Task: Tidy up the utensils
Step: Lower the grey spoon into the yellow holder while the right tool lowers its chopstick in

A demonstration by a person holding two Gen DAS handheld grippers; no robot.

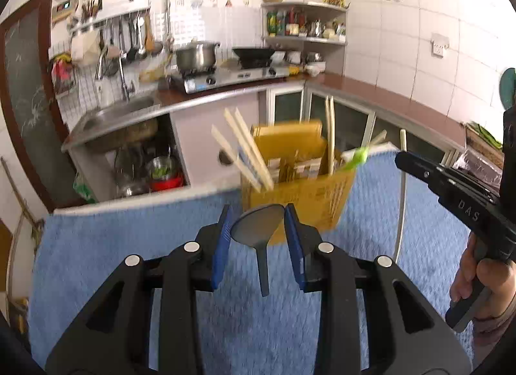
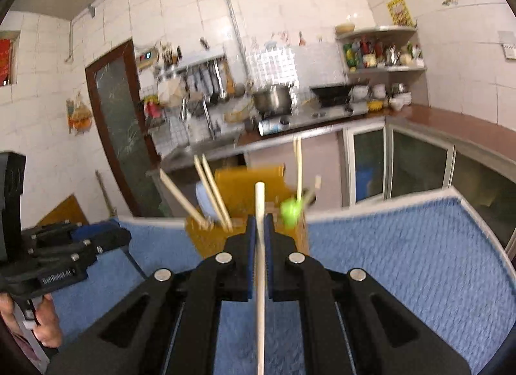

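With a spoon [image 1: 258, 230] pinched in the left gripper [image 1: 258, 213] and 1 chopstick [image 2: 260, 246] clamped in the right gripper [image 2: 260, 223], the crowded yellow box [image 1: 303, 201] could be tipped by careless insertion.

Yellow box [image 1: 300, 194] motion-blurred in both views, print unreadable; its base hidden behind the left gripper [image 1: 258, 218]. Green item [image 2: 290, 210] in the box: smeared, can't identify. Chopstick [image 2: 260, 265] runs off the bottom edge, right wrist view.

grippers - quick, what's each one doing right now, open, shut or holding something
left gripper: closed on a black spoon, gripped by its bowl.
right gripper: closed on a pale wooden chopstick.
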